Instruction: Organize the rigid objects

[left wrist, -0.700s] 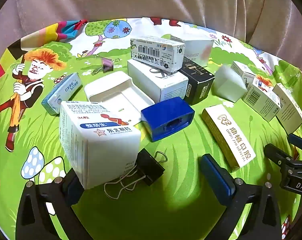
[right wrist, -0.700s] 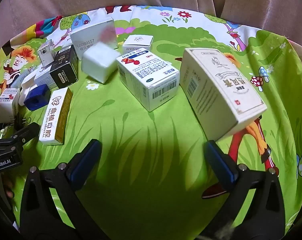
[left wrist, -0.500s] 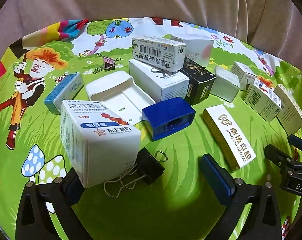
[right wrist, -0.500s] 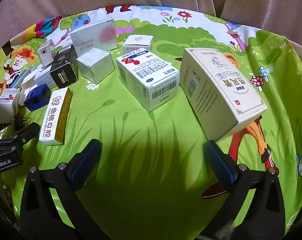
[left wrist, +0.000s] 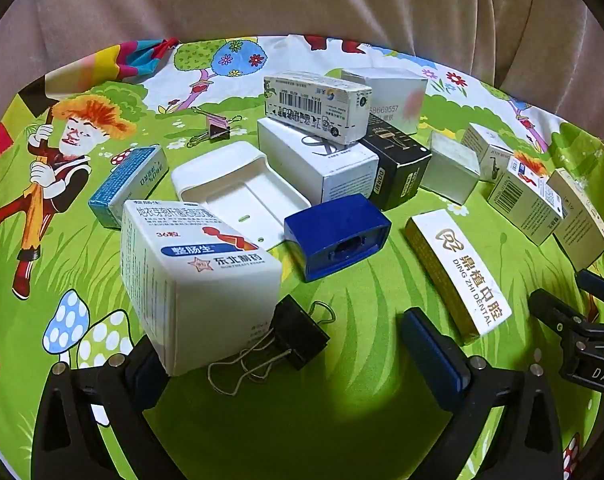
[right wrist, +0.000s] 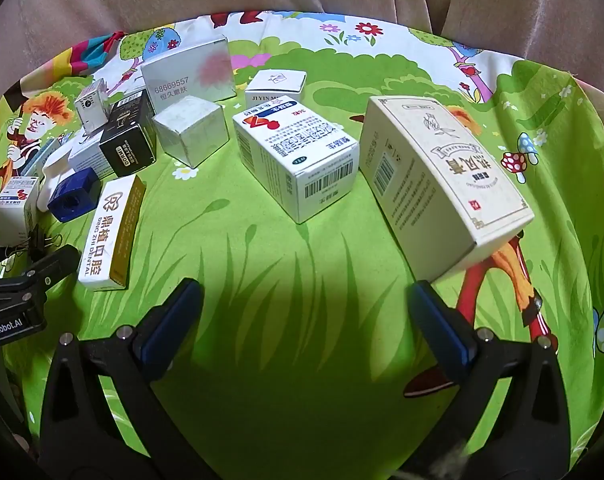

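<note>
On a cartoon-print cloth (left wrist: 361, 420) lie several small cartons. My left gripper (left wrist: 290, 360) stands wide open low over the cloth. A black binder clip (left wrist: 298, 336) lies between its fingers, and a white medicine box (left wrist: 198, 276) stands just in front of the left finger (left wrist: 146, 364); no pad presses on either. Beyond are a blue plastic case (left wrist: 337, 232), a white tray (left wrist: 238, 192) and a gold-and-white long box (left wrist: 457, 272). My right gripper (right wrist: 307, 324) is open with nothing between its fingers. A cream box (right wrist: 441, 184) sits just beyond its right finger (right wrist: 441, 328), and a white barcode box (right wrist: 298, 156) lies ahead.
Two stacked white boxes (left wrist: 317, 132), a black box (left wrist: 397, 164), a silver cube (left wrist: 449, 168), a blue-and-white carton (left wrist: 130, 184) and a small clip (left wrist: 218, 128) lie farther back. A beige cushion (left wrist: 302, 0) rises behind the cloth. The other gripper's body (right wrist: 14, 292) shows at the left.
The silver cube and the small clip looked blurred in the earliest frames and now lie sharp and still. Both grippers have kept their place and stayed open.
</note>
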### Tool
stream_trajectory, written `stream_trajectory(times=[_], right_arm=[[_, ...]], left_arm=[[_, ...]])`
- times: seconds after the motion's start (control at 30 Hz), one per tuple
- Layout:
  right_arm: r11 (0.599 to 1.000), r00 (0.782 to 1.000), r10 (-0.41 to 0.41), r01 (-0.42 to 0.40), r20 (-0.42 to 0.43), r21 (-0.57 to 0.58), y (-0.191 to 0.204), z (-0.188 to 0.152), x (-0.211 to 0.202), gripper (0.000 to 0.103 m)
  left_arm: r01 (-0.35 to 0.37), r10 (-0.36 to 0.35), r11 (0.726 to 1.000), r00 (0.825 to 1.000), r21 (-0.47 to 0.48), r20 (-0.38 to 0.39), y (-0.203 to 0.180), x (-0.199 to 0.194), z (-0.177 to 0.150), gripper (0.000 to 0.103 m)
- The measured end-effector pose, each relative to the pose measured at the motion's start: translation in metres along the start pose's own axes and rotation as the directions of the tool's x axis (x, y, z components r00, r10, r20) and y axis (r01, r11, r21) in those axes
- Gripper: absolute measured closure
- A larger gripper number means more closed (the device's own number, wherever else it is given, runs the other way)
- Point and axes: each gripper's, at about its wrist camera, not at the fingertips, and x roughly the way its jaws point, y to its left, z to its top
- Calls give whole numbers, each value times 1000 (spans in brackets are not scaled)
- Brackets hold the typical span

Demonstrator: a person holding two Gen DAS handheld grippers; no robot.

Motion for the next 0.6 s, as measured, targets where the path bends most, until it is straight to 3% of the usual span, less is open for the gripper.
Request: stream_trajectory(times=[0.6], right_arm=[[1000, 1000, 0, 0, 1, 0, 0, 0, 0, 0]], left_arm=[[-1, 1, 1000, 1000, 0, 0, 0, 0, 0, 0]])
